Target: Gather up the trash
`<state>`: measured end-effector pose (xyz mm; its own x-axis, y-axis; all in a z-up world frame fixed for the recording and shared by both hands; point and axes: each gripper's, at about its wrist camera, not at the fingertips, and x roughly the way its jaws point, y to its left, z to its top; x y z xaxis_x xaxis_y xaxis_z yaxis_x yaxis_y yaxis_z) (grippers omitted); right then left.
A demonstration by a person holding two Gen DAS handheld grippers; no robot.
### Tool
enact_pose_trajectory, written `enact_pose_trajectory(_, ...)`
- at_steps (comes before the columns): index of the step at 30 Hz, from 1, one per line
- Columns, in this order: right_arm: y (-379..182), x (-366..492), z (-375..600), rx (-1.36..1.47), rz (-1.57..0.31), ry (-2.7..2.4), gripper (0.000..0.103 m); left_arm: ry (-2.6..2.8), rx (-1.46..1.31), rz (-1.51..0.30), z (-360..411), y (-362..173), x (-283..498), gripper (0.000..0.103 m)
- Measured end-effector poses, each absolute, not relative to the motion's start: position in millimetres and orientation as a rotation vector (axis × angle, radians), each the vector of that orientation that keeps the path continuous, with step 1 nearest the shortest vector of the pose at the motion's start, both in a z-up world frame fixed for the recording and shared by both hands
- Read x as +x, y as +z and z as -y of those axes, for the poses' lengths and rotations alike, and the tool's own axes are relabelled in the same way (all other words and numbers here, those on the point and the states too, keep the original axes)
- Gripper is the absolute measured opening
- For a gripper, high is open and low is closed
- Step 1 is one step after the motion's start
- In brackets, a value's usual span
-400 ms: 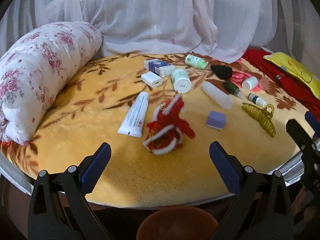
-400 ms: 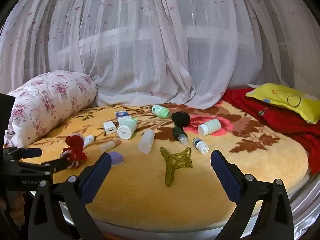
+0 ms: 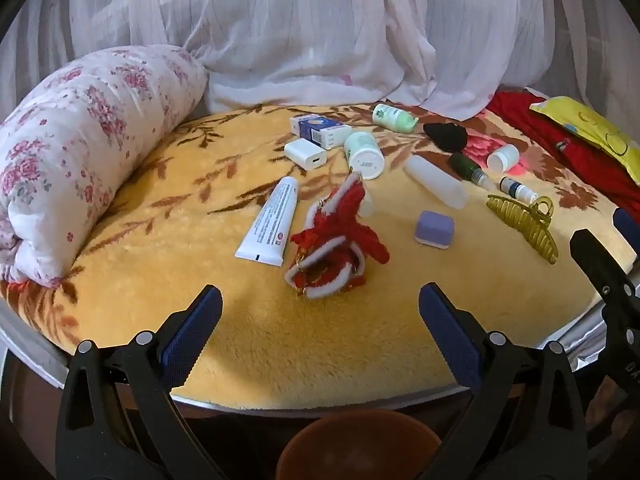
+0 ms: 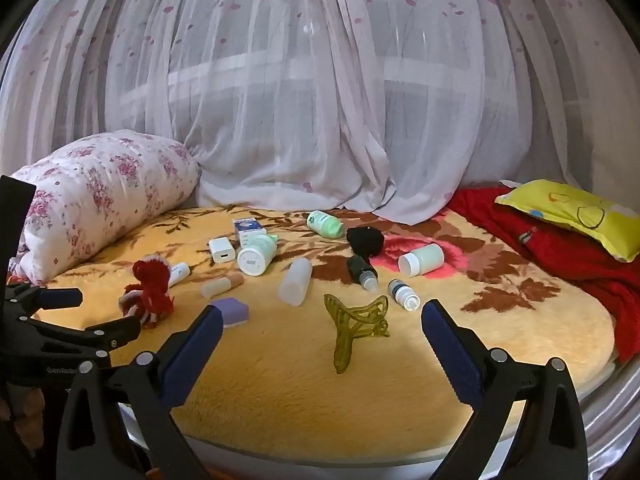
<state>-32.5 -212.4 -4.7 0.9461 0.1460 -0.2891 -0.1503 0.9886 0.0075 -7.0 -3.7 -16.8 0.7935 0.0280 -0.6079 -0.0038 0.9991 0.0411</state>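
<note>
Small items lie scattered on a yellow flowered blanket point(image 3: 280, 332). A white tube point(image 3: 269, 222), a red-and-white knitted toy point(image 3: 336, 246) and a purple block point(image 3: 435, 229) lie nearest my left gripper point(image 3: 318, 334), which hangs open and empty over the bed's front edge. Farther back are a white charger point(image 3: 306, 153), a blue-white box point(image 3: 320, 130), several bottles point(image 3: 364, 155) and a clear tube point(image 3: 436, 182). An olive hair claw point(image 4: 354, 322) lies just ahead of my open right gripper point(image 4: 320, 354). The left gripper point(image 4: 76, 316) shows at that view's left edge.
A flowered bolster point(image 3: 80, 144) lies along the left. A red blanket point(image 4: 560, 248) with a yellow pillow point(image 4: 576, 212) covers the right. Sheer curtains point(image 4: 320, 100) close the back. A brown round bin rim point(image 3: 358, 446) sits below the bed edge under the left gripper.
</note>
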Motion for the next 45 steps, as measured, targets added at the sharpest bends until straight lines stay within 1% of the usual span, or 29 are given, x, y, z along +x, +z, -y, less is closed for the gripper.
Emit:
enact_pose_trajectory(14, -13.9, -31.8, 204.9, 0.004, -0.315, 0.148, 0.098, 0.019, 0.026, -0.681, 0.2, -13.9, -2.5, 0.096)
enact_pose_trajectory(45, -13.0, -30.4, 203.7, 0.007, -0.324, 0.151, 0.098, 0.022, 0.009, -0.700, 4.8, -17.2, -0.9, 0.096)
